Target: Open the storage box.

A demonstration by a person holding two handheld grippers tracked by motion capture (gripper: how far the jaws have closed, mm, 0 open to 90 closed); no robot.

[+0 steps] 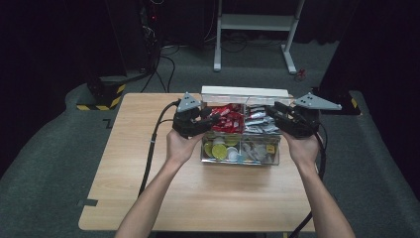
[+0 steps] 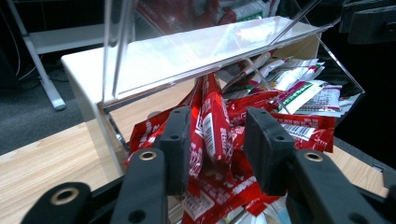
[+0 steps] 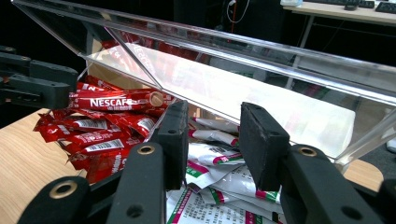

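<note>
Nearest to the person, at 6 o'clock, is bare wooden table (image 1: 198, 198). The clear box (image 1: 240, 161) sits in the middle of it, with its lid (image 1: 245, 92) tipped up at 12 o'clock.

The left tongs (image 1: 210, 120) reach into the box at its 10 o'clock corner, into the pile of red packs (image 1: 229, 119). One red stick (image 2: 215, 126) lies between the two black jaws, which are about half open. There seems to be a thin gap beside one pad, so I cannot tell if the stick is really pinched.

The right tongs (image 1: 275, 110) wait at the box's 2 o'clock corner, over the white and green packs (image 1: 260, 121). Their jaws stand apart and hold nothing.

To do this well, squeeze the stick near its middle and take just that one. Then lift straight up, so it misses the lid and the thin wall between the packs. The right tongs could keep the box from sliding.

Round pods (image 1: 218, 148) fill the front of the box at 6 o'clock.

Past the table, the floor is grey carpet. There is a yellow and black striped block (image 1: 106, 94) at 10 o'clock, and a white frame (image 1: 255, 22) at 12 o'clock. The room behind is dark.
</note>
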